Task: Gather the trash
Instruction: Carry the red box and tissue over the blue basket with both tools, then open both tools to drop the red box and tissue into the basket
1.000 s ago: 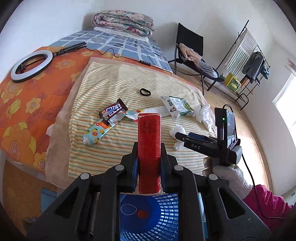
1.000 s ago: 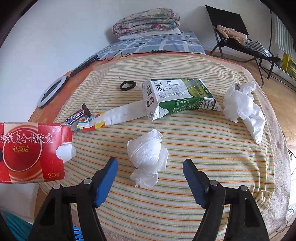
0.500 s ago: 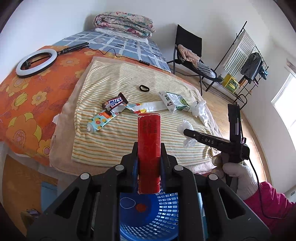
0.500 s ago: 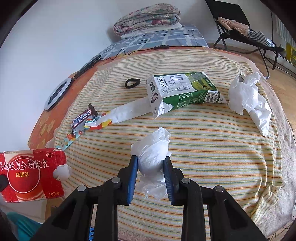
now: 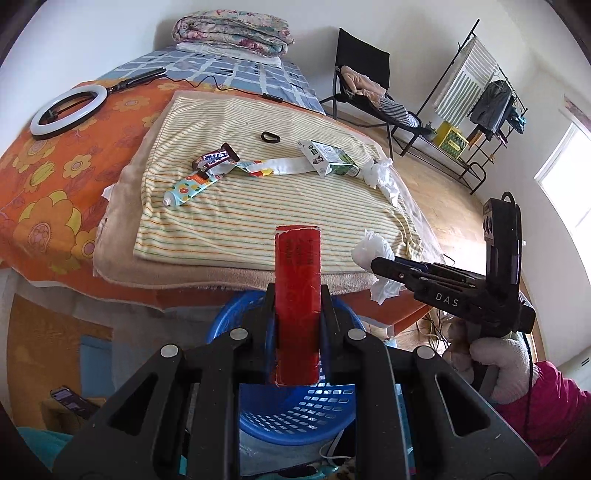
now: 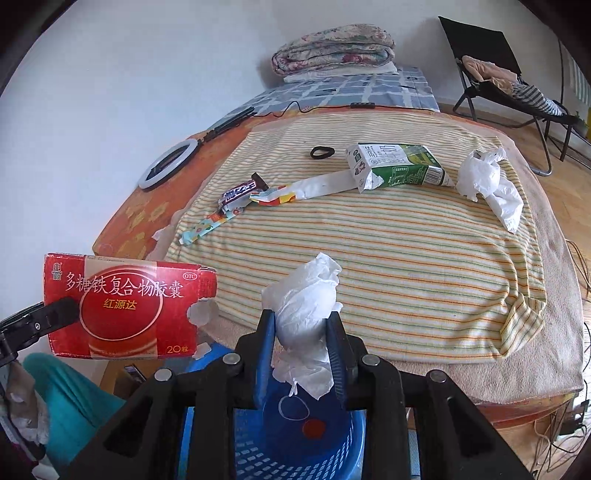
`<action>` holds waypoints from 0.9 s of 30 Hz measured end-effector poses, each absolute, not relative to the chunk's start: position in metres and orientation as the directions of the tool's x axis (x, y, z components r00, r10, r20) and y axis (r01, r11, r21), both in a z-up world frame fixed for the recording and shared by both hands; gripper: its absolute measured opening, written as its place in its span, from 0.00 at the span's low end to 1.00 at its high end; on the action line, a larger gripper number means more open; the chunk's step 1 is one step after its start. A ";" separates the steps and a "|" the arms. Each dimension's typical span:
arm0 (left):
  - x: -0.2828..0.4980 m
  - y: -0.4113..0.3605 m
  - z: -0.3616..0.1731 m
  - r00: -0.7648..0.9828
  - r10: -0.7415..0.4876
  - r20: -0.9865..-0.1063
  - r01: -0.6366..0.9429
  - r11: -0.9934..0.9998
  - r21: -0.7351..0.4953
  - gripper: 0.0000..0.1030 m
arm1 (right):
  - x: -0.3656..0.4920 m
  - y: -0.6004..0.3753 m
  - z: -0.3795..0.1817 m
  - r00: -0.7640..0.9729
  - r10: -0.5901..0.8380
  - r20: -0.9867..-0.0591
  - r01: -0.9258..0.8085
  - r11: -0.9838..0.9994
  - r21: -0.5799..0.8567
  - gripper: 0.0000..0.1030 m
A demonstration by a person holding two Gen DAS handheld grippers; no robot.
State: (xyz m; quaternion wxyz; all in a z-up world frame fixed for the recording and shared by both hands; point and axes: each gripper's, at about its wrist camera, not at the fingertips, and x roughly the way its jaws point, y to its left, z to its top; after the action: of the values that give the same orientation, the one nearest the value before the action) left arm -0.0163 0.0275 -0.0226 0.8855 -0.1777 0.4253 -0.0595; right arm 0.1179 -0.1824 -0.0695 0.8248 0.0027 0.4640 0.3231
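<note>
The left gripper is clamped on a flattened red medicine box, which stands on edge between its jaws above the blue perforated basket on the floor at the near edge of the bed. In the right wrist view the same red box hangs at the left, its printed face turned to the camera. The right gripper is closed on a crumpled white tissue wad, squeezed between its blue pads just above the basket; a gloved hand with a pink sleeve carries it.

Beyond the grippers, a striped sheet covers the near part of the bed. Toward its far edge lie a green-and-white milk carton, a long torn wrapper touching the carton's left end, a chocolate bar wrapper and a patterned tube further left, near the sheet's left edge. A black hair tie sits behind them. Near the right edge lies a white plastic bag. A ring light rests on the orange flowered cover at the bed's left side, and a folded quilt sits at the far end.
</note>
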 end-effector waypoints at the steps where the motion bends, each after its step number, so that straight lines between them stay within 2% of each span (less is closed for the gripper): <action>1: -0.019 0.026 -0.026 0.622 -0.262 -0.738 -0.044 0.929 -0.368 0.17 | 0.112 -0.184 -0.071 0.355 0.540 -0.763 -0.532 0.788 0.310 0.27; 9: -0.025 0.018 -0.063 0.545 -0.277 -0.792 -0.076 0.924 -0.375 0.17 | 0.072 -0.181 -0.089 0.305 0.533 -0.789 -0.560 0.771 0.304 0.27; 19: -0.020 0.005 -0.124 0.414 -0.245 -0.877 -0.105 0.944 -0.313 0.17 | 0.050 -0.174 -0.125 0.221 0.516 -0.828 -0.555 0.764 0.328 0.27; 27: -0.015 -0.003 -0.148 0.368 -0.236 -0.899 -0.105 0.951 -0.292 0.17 | 0.045 -0.171 -0.144 0.190 0.493 -0.849 -0.544 0.773 0.327 0.27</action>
State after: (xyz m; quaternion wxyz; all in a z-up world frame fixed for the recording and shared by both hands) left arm -0.0150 -0.0035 -0.1484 0.8131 -0.1519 0.5605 -0.0402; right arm 0.0450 -0.1707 -0.1439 0.7710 -0.0237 0.5403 0.3363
